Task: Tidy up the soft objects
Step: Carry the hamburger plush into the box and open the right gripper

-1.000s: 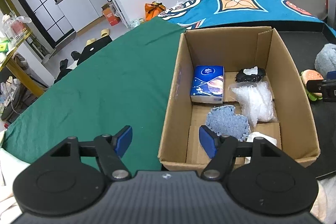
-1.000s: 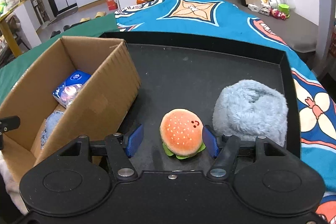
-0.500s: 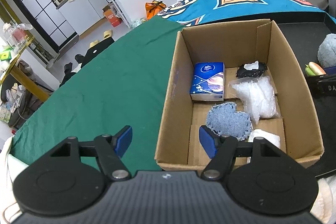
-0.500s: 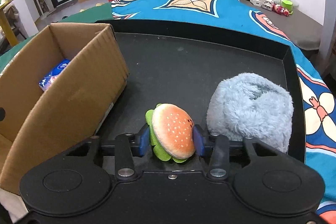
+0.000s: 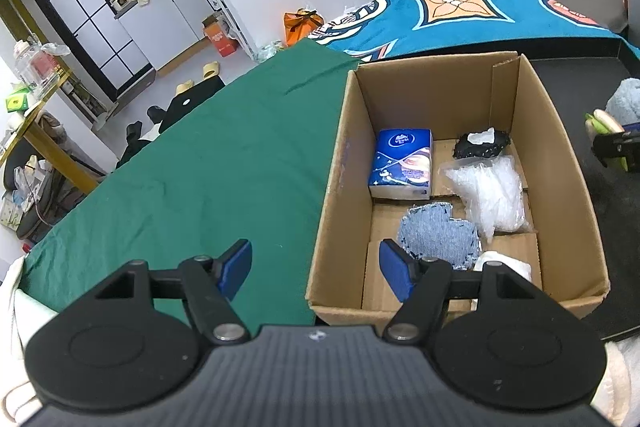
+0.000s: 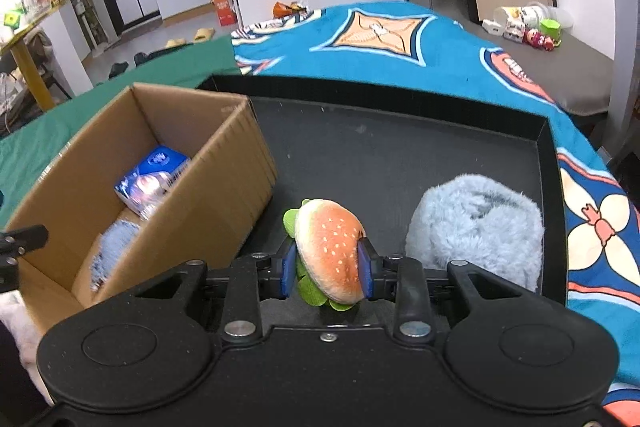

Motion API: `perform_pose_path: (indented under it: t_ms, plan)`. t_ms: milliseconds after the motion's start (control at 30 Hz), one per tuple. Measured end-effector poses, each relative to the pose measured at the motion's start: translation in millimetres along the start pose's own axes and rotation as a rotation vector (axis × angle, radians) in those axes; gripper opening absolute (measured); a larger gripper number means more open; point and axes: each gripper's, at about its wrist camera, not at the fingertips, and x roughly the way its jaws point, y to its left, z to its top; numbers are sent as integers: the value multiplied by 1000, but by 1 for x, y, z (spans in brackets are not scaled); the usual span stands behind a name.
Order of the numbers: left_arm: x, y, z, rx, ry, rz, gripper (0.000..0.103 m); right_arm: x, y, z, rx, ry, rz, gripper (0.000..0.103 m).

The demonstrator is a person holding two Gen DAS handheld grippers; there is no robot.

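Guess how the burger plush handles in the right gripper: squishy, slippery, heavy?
Probably squishy: the burger plush bulges between the pads of the right gripper, whose jaws have just been closing on it. Likely light: it looks like stuffed fabric. Slip seems unlikely, since the fuzzy cloth gives the pads grip, though the green felt frill may flop or snag on the box rim.

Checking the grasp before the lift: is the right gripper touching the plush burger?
Touching. The right wrist view shows the right gripper with both blue pads pressed into the plush burger.
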Motion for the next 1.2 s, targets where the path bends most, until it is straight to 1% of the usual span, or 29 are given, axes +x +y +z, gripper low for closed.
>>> perform_pose_path:
  t_ms: [333, 533, 733, 800, 900, 1067, 1200]
  plan:
    - [-8, 6, 0, -40, -39, -19, 69, -22, 9, 10, 6, -68, 11, 30]
    - [-11, 8, 1, -60, -55, -36, 69, -31, 13, 14, 0, -90, 7, 30]
    - [-12, 12, 1, -83, -57, -55, 65, -47, 23, 24, -4, -135, 1, 30]
    - [-12, 13, 0, -89, -60, -65, 62, -52, 28, 27, 0, -144, 14, 30]
    - [-10, 13, 0, -91, -58, -84, 53, -56, 36, 29, -15, -157, 15, 30]
    - [-4, 17, -1, -108, -22, -116, 31, -58, 49, 31, -39, -165, 26, 30]
    - [0, 21, -3, -130, -5, -143, 22, -59, 61, 33, -62, -174, 39, 30]
